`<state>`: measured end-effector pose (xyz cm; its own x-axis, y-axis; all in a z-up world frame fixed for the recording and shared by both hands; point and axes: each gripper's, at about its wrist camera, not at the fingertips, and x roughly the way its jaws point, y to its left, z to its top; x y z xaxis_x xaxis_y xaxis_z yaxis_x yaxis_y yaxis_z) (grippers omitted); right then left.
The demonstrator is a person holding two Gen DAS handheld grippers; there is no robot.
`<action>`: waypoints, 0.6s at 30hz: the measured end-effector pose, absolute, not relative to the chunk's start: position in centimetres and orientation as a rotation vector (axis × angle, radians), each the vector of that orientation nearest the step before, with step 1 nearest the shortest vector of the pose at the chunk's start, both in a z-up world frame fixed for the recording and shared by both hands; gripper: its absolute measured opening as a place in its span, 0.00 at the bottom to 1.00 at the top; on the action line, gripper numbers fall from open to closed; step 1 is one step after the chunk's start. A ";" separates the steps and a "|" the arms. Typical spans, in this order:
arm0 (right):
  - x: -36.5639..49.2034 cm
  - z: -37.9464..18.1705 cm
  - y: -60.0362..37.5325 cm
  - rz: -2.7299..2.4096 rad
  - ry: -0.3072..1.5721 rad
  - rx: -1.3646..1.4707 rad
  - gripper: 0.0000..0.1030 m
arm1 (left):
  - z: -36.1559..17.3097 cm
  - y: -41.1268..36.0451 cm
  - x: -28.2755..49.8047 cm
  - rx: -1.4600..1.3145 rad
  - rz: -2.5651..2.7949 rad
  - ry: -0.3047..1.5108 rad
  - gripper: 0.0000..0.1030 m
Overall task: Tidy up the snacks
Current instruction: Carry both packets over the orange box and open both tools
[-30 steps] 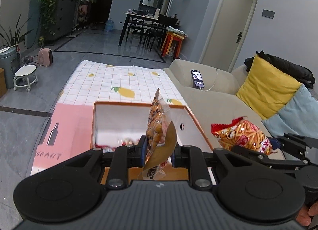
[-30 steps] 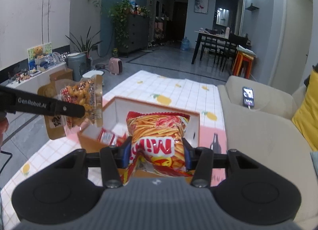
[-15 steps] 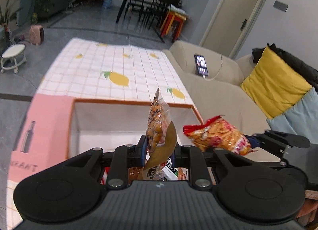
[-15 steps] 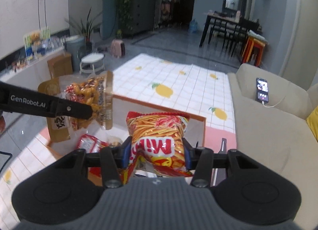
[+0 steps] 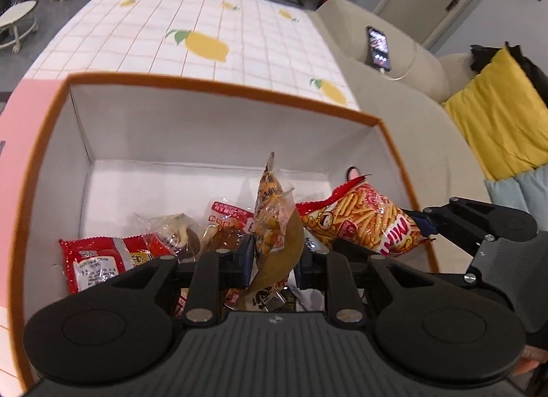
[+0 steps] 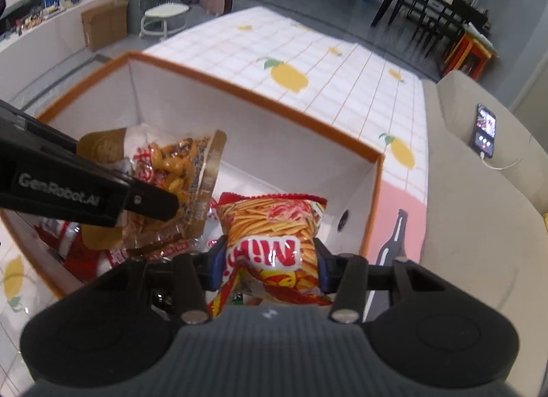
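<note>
Above the open box (image 5: 219, 85), both tongs carry snacks. Left tongs (image 5: 274, 256) pinch a clear bag of twists (image 5: 274, 215) upright between the pads; right tongs (image 6: 270, 260) pinch a bag of sticks (image 6: 274, 222), just beside it. Risk: the two bags may collide or snag, or a loosened bag may tip against the packets (image 5: 92, 263) lying on the floor of the box.
</note>
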<state>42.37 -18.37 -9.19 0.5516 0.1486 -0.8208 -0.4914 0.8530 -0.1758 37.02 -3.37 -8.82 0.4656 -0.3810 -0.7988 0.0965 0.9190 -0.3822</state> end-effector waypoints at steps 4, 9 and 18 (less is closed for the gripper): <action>42.9 -9.9 -18.2 0.388 0.933 -0.439 0.46 | -9.6 -3.5 37.8 -0.294 -0.292 1.070 0.24; 43.2 -10.6 -17.7 0.380 0.932 -0.472 0.46 | -10.0 -3.7 38.0 -0.285 -0.284 1.088 0.24; 42.6 -10.2 -17.5 0.381 0.928 -0.482 0.62 | -8.9 -4.4 37.7 -0.225 -0.258 1.077 0.39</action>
